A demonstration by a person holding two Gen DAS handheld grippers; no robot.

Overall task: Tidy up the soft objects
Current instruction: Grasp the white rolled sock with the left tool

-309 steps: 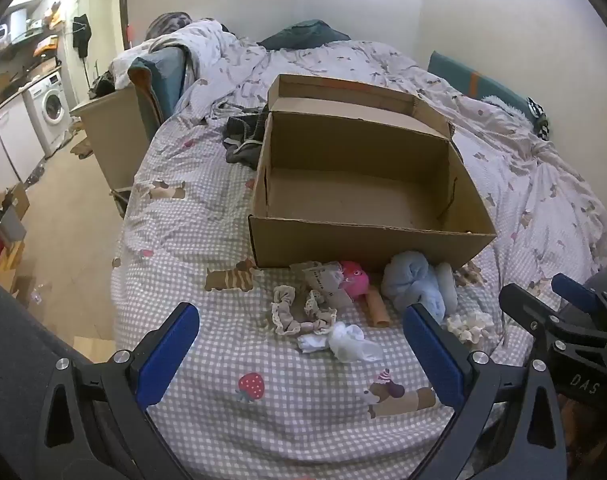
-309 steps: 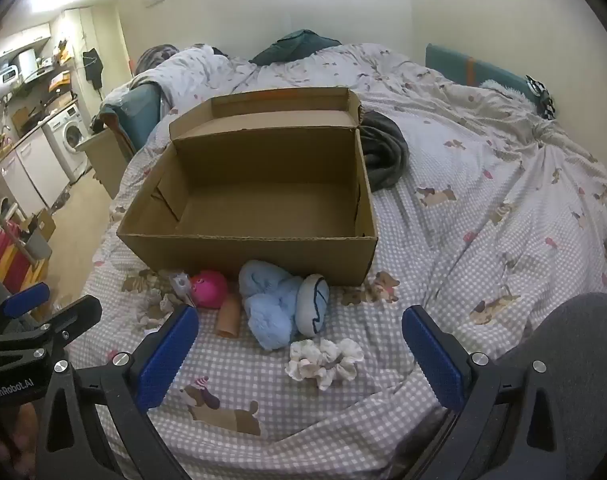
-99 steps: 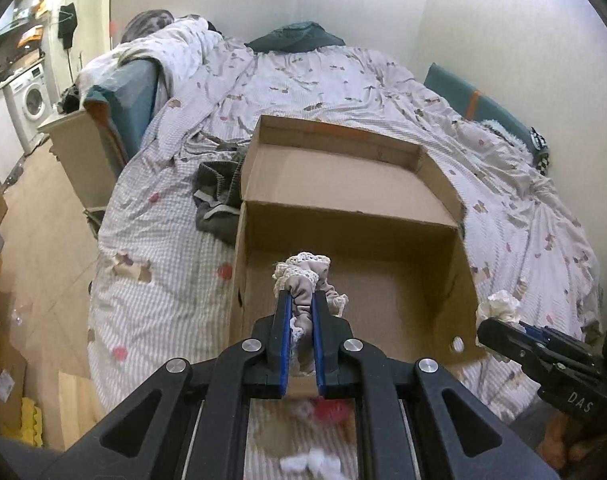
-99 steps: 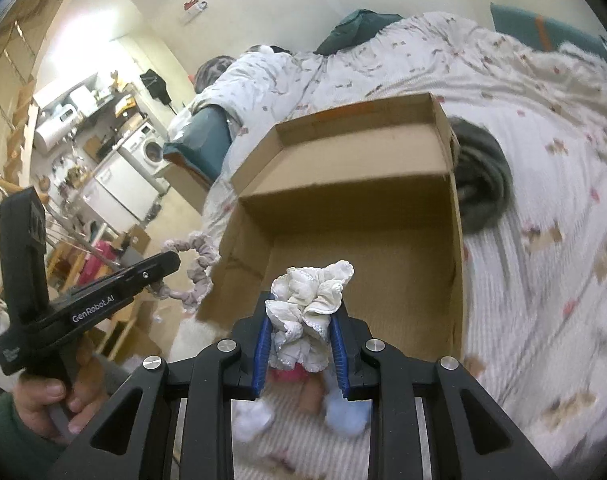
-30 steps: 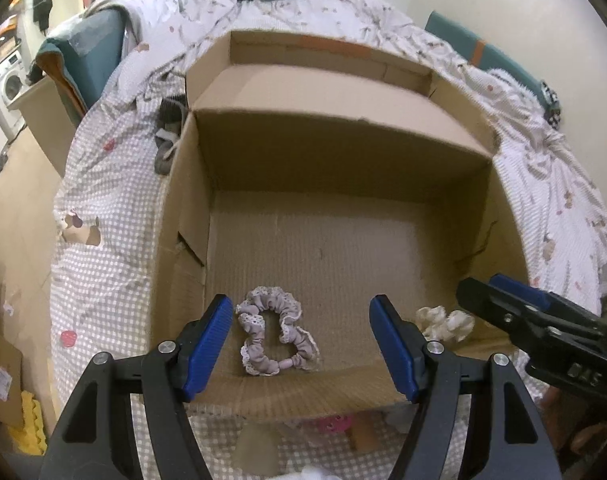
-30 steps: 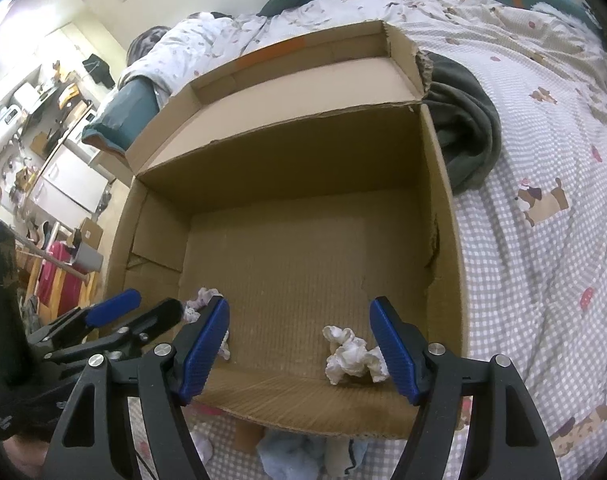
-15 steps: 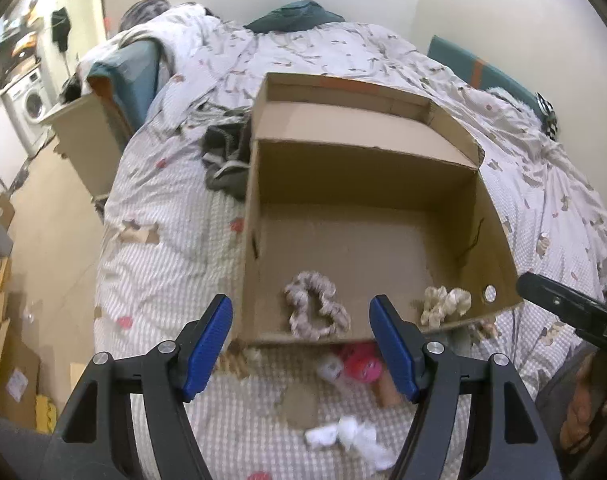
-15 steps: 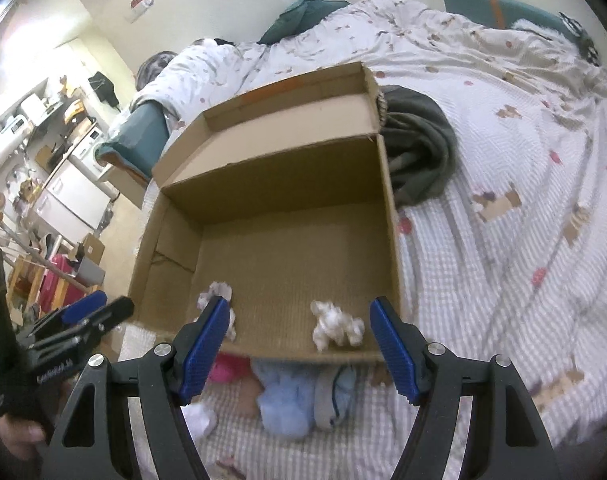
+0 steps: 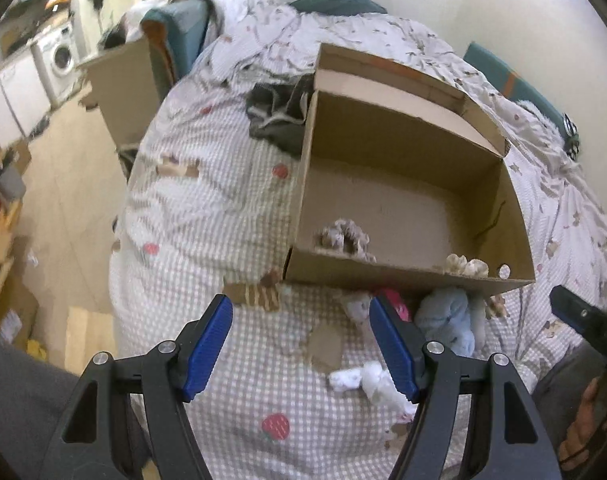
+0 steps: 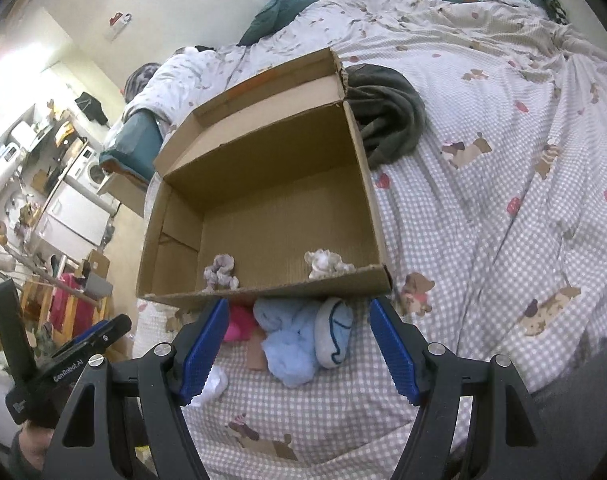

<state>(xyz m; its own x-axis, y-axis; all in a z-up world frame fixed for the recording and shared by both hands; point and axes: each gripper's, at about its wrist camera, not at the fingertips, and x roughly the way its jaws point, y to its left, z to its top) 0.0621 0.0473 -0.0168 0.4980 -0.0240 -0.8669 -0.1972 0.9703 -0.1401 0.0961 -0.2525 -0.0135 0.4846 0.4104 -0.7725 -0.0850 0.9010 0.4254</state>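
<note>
Box (image 10: pixel 263 216) sits open on the bed (image 10: pixel 483 208), and inside it, against the near wall, we see two scrunchies: a grey one (image 10: pixel 220 270) to the left and a cream one (image 10: pixel 325 263) to the right, well apart from each other. Just outside that near wall lie the remaining soft things: a blue plush (image 10: pixel 287 340), a pink toy (image 10: pixel 236 324) to its left, and a white sock (image 9: pixel 367 378) nearer to us (partly hidden behind a finger in the right view). A dark garment (image 10: pixel 387 116) is bunched beside the box's far right corner.

Our left hand-held gripper (image 9: pixel 301 346) hangs above the bed with its jaws spread and nothing between them. Our right hand-held gripper (image 10: pixel 297 346) is likewise spread wide and empty, with the plush showing between its fingers.
</note>
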